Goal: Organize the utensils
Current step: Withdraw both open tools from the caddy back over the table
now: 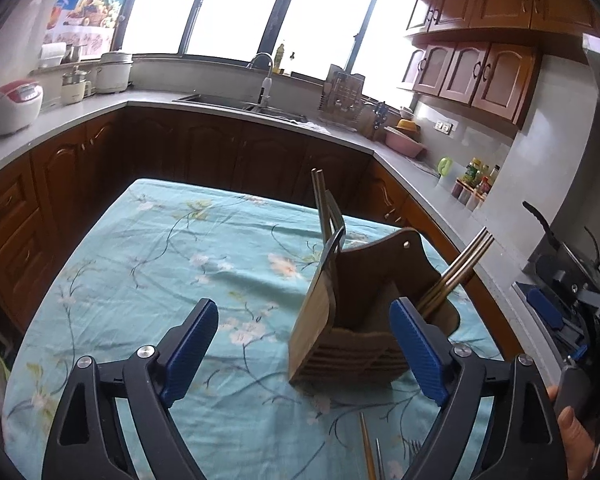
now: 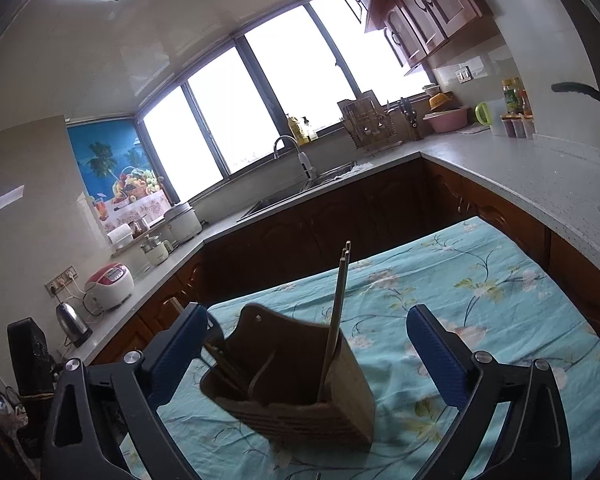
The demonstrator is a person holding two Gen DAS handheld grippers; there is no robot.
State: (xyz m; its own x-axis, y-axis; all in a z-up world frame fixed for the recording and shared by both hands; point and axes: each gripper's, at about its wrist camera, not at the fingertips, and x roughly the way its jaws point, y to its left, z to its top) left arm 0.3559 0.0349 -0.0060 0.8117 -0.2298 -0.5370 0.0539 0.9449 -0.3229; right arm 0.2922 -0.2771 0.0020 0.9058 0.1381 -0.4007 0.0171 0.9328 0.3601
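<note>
1. Left tool (image 1: pixel 304 352) wide, empty; right tool (image 2: pixel 308 352) wide, empty.
2. Wooden holder (image 1: pixel 356 320) upright on bench (image 1: pixel 160 260), chopsticks (image 1: pixel 460 264) inside; loose utensils (image 1: pixel 370 452) near front edge.
3. Risk: clipped holder wall, tipped over.
4. Risk: tool-to-tool clash at right.
5. Open cloth leftward; drop-off past far edge.

A table draped in a light blue cloth (image 1: pixel 172 256) printed with flowers and thin branches carries everything. A wooden utensil holder (image 1: pixel 352 320) stands directly on the cloth, toward the table's right side. Near the close edge, just in front of the holder, a few loose utensils (image 1: pixel 374 452) lie flat on the fabric, only partly in view.
</note>
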